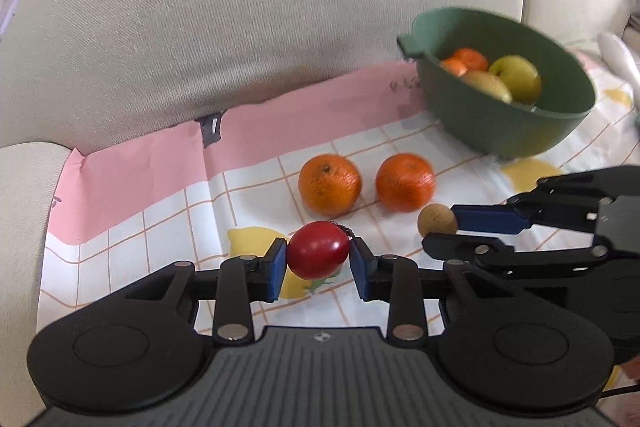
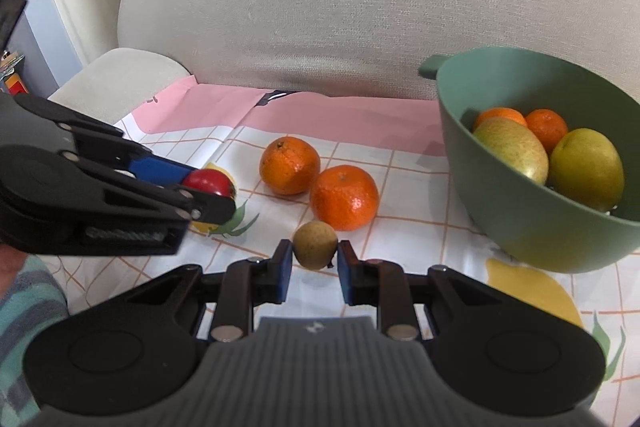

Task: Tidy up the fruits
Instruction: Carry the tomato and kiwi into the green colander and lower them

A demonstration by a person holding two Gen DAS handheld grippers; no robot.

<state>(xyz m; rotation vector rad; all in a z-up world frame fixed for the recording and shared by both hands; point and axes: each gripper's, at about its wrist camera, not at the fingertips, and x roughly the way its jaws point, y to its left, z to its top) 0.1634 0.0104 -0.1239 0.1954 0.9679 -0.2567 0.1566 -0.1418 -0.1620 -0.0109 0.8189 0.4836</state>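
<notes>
We have a fruit in each gripper. Our left gripper (image 1: 318, 259) is clamped on a small, glossy red tomato-like fruit (image 1: 318, 249), just above the checked, lemon-printed cloth (image 1: 160, 239) on the sofa seat. Our right gripper (image 2: 311, 261) is clamped on a small, round, tan-brown fruit (image 2: 315, 244), low over the cloth. Two round oranges (image 1: 330, 183) lie loose beyond them. The green plastic bowl (image 2: 520, 227) sits far right, already holding two oranges, a pear-like fruit and a yellow-green apple. To do this step well, we should keep both grips steady, carry the right fruit over first since it is nearer the bowl, clear the rim, and release low so nothing bounces out.
</notes>
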